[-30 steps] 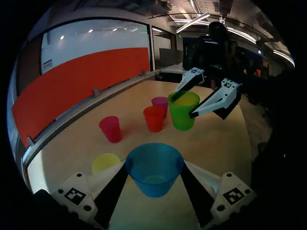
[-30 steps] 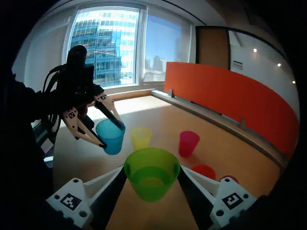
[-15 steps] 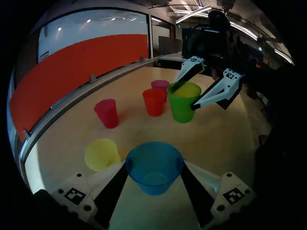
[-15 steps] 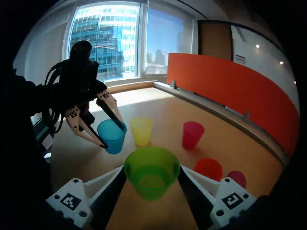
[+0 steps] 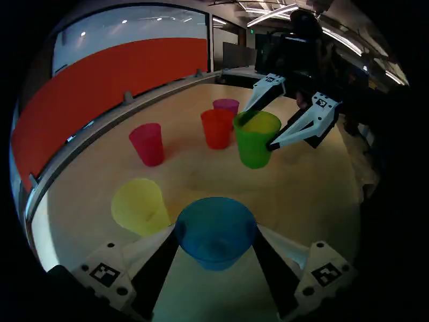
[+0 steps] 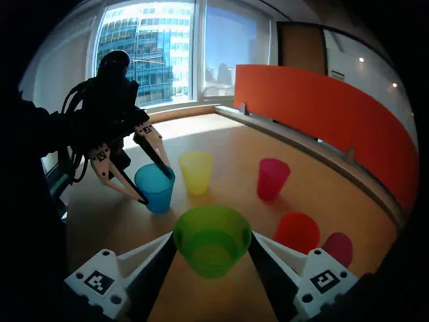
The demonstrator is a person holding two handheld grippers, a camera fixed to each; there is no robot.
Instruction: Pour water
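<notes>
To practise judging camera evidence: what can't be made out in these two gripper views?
1. Left gripper view: base of the purple cup, hidden behind the orange cup.
2. Left gripper view: water level in the blue cup, lost in dim tint.
3. Right gripper view: the person, a backlit silhouette.

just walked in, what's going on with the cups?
A person works a set of tongs in each hand. The left tongs grip the blue cup, the right tongs grip the green cup. Both cups are upright, so no pouring yet. The yellow cup, pink cup, orange cup and purple cup stand on the wooden table.
</notes>
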